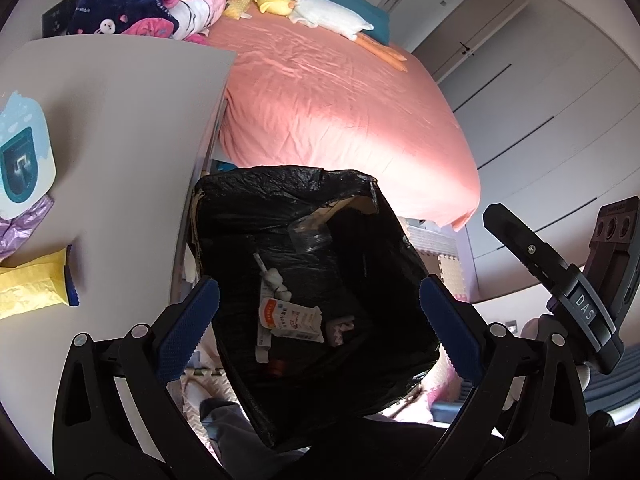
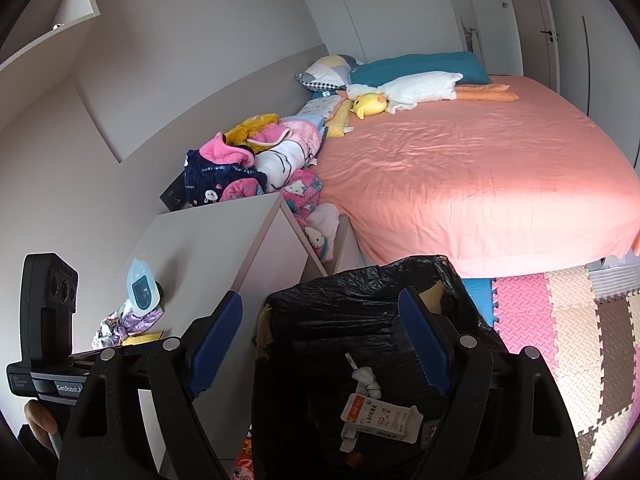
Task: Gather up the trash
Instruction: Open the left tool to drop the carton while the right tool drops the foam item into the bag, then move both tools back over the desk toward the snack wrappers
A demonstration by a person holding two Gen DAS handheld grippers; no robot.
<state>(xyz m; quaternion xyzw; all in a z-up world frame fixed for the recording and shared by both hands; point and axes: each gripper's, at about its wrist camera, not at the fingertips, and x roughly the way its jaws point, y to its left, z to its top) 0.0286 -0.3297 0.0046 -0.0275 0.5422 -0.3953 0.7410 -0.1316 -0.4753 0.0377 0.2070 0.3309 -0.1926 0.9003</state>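
A bin lined with a black bag [image 1: 248, 208] stands on the floor between a white nightstand and the bed. Inside lie a flattened white box with an orange label [image 1: 290, 318], white cotton swabs [image 1: 274, 278] and a clear plastic cup [image 1: 310, 234]. My left gripper [image 1: 320, 316] hovers open over the bin mouth, nothing between its blue pads [image 1: 188, 320]. My right gripper [image 2: 320, 340] is open over the same bin [image 2: 360, 304], above the box [image 2: 380, 416]. On the nightstand top [image 1: 128, 128] lie a yellow packet [image 1: 32, 284], a purple wrapper [image 1: 20, 228] and a blue-white pack [image 1: 24, 160].
A bed with a pink sheet [image 2: 480, 184] fills the right and back, with plush toys and folded clothes [image 2: 256, 156] near the wall. Coloured foam mats [image 2: 560, 340] cover the floor. The right tool's black body [image 1: 580, 300] is close on the left gripper's right.
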